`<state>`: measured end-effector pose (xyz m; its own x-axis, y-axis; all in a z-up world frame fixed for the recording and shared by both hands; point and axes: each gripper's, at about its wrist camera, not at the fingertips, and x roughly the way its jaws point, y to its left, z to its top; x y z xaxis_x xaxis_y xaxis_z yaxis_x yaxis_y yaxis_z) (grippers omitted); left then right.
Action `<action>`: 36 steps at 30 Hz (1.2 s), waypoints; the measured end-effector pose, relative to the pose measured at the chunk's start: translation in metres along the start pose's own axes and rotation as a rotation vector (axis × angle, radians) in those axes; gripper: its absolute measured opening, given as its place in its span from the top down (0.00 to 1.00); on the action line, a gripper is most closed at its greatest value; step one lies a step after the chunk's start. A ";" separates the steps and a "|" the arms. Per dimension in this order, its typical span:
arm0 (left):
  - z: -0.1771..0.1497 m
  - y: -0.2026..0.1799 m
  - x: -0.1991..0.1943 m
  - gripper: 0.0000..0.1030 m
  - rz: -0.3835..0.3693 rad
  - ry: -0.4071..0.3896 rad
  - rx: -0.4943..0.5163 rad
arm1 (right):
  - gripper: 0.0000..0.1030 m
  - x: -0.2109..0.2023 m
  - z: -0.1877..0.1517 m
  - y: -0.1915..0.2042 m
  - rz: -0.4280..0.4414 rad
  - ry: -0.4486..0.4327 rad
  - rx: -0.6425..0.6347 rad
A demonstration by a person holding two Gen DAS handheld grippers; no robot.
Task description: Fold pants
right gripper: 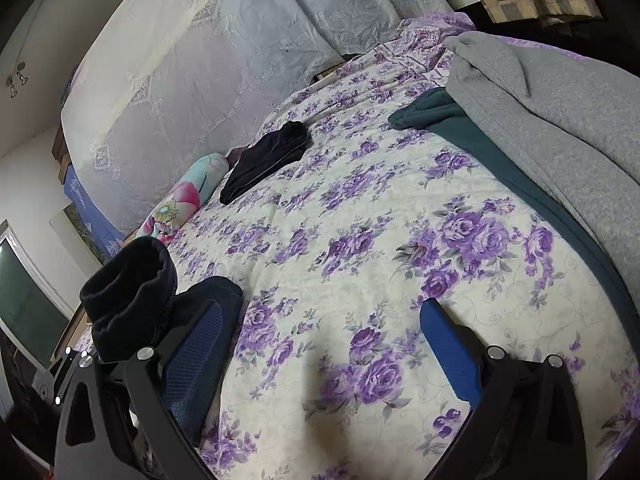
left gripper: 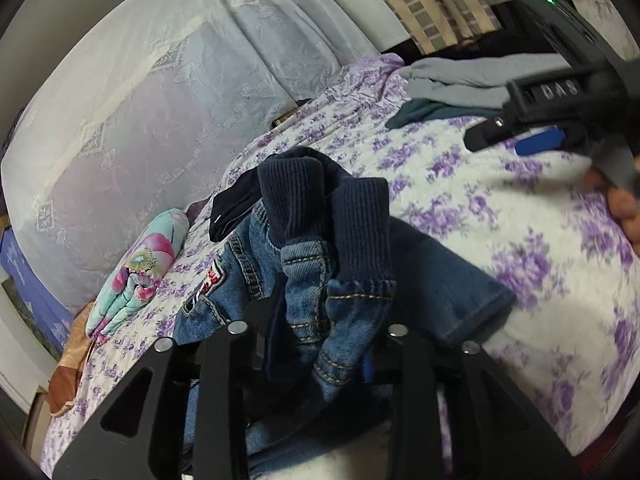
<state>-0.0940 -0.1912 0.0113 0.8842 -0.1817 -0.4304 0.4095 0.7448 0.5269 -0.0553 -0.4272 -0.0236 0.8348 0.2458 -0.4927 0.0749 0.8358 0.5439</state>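
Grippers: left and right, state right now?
Left gripper: closed on the jeans, bunched between its tongs.
Right gripper: open, holding nothing, over the floral bedspread.

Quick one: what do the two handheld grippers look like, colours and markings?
Both are black, with triangular cut-out linkage arms and silver pivot bolts. The right gripper has blue textured finger pads. In the left wrist view its body shows raised lettering "DAS" and a green LED. The left gripper's pads are hidden by denim.
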 end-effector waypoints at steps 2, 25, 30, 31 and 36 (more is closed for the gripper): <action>-0.003 0.004 -0.006 0.40 -0.071 -0.003 -0.016 | 0.03 0.000 0.000 0.000 -0.001 0.000 0.000; -0.037 0.113 0.013 0.08 -0.168 0.116 -0.340 | 0.03 0.022 -0.003 0.142 -0.033 0.031 -0.476; -0.057 0.083 0.016 0.07 -0.169 0.081 -0.323 | 0.03 0.045 -0.019 0.091 -0.045 0.159 -0.351; -0.056 0.084 0.014 0.07 -0.173 0.078 -0.321 | 0.03 0.044 -0.017 0.089 -0.041 0.170 -0.337; -0.054 0.113 0.000 0.07 -0.191 0.042 -0.386 | 0.03 0.017 -0.015 0.112 -0.121 0.039 -0.457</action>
<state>-0.0600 -0.0721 0.0319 0.7871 -0.3194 -0.5277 0.4440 0.8872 0.1252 -0.0405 -0.3216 0.0187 0.8131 0.1441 -0.5640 -0.0844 0.9878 0.1306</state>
